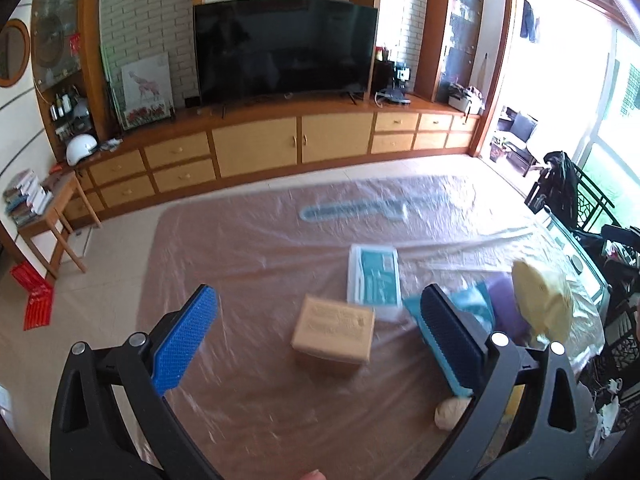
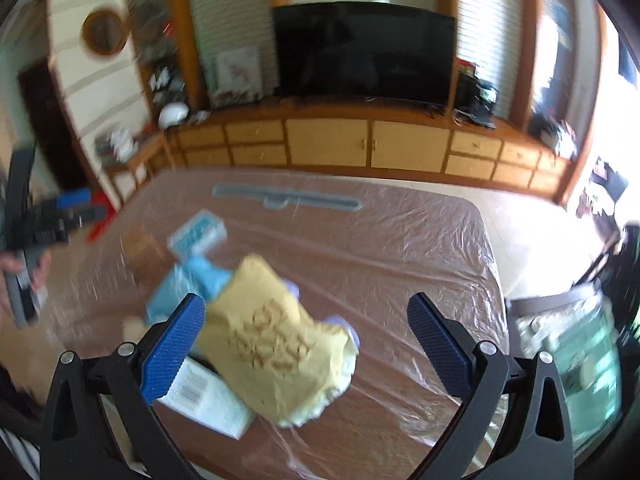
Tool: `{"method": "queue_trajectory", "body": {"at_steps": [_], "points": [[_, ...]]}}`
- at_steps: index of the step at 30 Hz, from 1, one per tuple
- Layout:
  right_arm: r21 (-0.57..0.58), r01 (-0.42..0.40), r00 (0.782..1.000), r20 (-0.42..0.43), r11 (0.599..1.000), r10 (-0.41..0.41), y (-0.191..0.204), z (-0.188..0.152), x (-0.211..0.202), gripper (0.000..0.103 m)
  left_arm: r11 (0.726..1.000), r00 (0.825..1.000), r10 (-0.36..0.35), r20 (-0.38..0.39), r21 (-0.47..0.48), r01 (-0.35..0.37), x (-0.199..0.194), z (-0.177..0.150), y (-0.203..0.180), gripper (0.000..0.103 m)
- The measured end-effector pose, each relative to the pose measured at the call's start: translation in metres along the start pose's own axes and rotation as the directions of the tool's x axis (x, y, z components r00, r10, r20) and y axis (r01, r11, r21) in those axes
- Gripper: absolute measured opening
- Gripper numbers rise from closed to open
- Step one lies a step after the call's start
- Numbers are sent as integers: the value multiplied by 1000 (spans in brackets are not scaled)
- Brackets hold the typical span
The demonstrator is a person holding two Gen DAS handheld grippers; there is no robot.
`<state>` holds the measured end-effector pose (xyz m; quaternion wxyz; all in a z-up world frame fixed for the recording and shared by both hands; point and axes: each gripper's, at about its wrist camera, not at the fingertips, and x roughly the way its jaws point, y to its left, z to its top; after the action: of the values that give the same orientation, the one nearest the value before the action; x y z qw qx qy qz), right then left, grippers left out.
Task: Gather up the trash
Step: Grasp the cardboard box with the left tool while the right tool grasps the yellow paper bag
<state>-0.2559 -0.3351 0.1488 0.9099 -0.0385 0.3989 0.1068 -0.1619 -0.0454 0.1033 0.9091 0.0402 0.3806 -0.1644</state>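
Observation:
Trash lies on a table (image 1: 248, 240) under clear plastic sheet. In the left wrist view my left gripper (image 1: 320, 320) is open above a small tan cardboard box (image 1: 334, 328). Beyond it lies a white and teal packet (image 1: 374, 276), with a teal wrapper (image 1: 472, 300), a yellow bag (image 1: 544, 300) and a crumpled beige ball (image 1: 450, 412) to the right. In the right wrist view my right gripper (image 2: 308, 322) is open over the yellow bag (image 2: 276, 336). A white box (image 2: 208, 396), a blue wrapper (image 2: 188, 284), the teal packet (image 2: 198, 236) and the tan box (image 2: 140, 246) lie left.
A grey strip (image 1: 352, 210) lies at the table's far side. A TV (image 1: 284, 48) stands on a long wooden cabinet (image 1: 256, 144) beyond. A side table with books (image 1: 36, 204) is at left. A glass-topped stand (image 2: 572, 348) and dark clutter (image 1: 560, 188) are at right.

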Motion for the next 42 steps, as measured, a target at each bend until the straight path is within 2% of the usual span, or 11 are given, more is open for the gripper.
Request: {"method": "queue_trajectory", "body": {"at_steps": [2, 4, 10, 14, 17, 24, 28, 33, 37, 40, 42], "points": [[-106, 25, 999, -37, 994, -29, 12, -11, 10, 99, 1000, 999, -14, -41, 4, 14, 5, -13, 0, 101], [-160, -3, 998, -60, 987, -7, 19, -15, 17, 99, 1000, 998, -14, -68, 15, 16, 11, -23, -4, 101], [-232, -96, 992, -102, 968, 74, 26, -20, 40, 99, 999, 989, -23, -148, 33, 28, 45, -41, -6, 101], [-281, -180, 978, -151, 943, 142, 28, -15, 54, 99, 998, 985, -48, -168, 34, 54, 59, -39, -6, 101], [-333, -190, 974, -184, 924, 134, 32, -11, 68, 99, 997, 983, -53, -175, 44, 61, 68, -36, -7, 101], [-283, -250, 951, -252, 926, 179, 25, -3, 98, 99, 996, 982, -73, -175, 28, 79, 79, -31, -1, 101], [-224, -268, 945, -249, 937, 211, 20, -4, 103, 99, 996, 983, -85, -162, 5, 87, 78, -30, 3, 101], [-115, -297, 939, -214, 948, 269, 5, -3, 96, 99, 997, 985, -67, -158, 27, 72, 75, -34, 3, 94], [-115, -296, 940, -210, 948, 268, 4, -3, 96, 99, 997, 983, -67, -170, 29, 73, 77, -37, 7, 87], [-123, -292, 941, -212, 949, 262, 6, -4, 99, 95, 997, 980, -73, -184, 26, 79, 80, -38, 9, 78], [-126, -286, 943, -211, 950, 256, 7, -3, 101, 84, 997, 978, -73, -193, 25, 79, 83, -38, 10, 62]]}}
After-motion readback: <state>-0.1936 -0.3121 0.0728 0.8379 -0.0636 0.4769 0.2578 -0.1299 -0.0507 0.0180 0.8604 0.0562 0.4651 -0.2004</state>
